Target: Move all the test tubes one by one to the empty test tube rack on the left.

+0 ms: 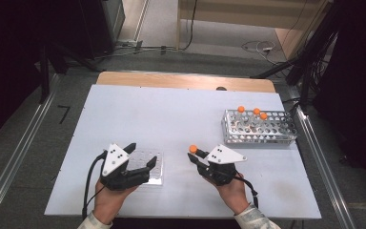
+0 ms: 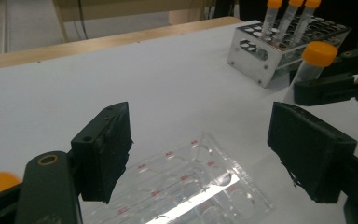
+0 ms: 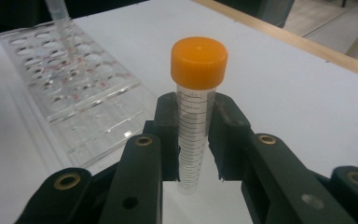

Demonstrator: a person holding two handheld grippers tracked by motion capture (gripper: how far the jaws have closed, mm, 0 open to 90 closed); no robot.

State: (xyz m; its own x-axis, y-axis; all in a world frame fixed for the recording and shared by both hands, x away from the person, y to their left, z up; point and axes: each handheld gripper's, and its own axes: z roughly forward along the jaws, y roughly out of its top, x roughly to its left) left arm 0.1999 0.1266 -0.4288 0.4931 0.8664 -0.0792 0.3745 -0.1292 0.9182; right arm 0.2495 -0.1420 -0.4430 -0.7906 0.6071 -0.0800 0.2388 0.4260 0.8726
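White table (image 1: 171, 114), largest thing here; everything sits on my side and to the right. Metal rack (image 1: 259, 129) stands far right with three orange-capped tubes upright in it, kept clear of my working space. Clear tray (image 1: 148, 168) lies flat under my left gripper (image 1: 142, 155), whose jaws are spread wide astride it, holding nothing, probably ready to steady it. My right gripper (image 3: 196, 135) is clenched on a tube (image 3: 193, 126) below its orange cap, upright, so it can drop into a hole. Which hole, I cannot tell.
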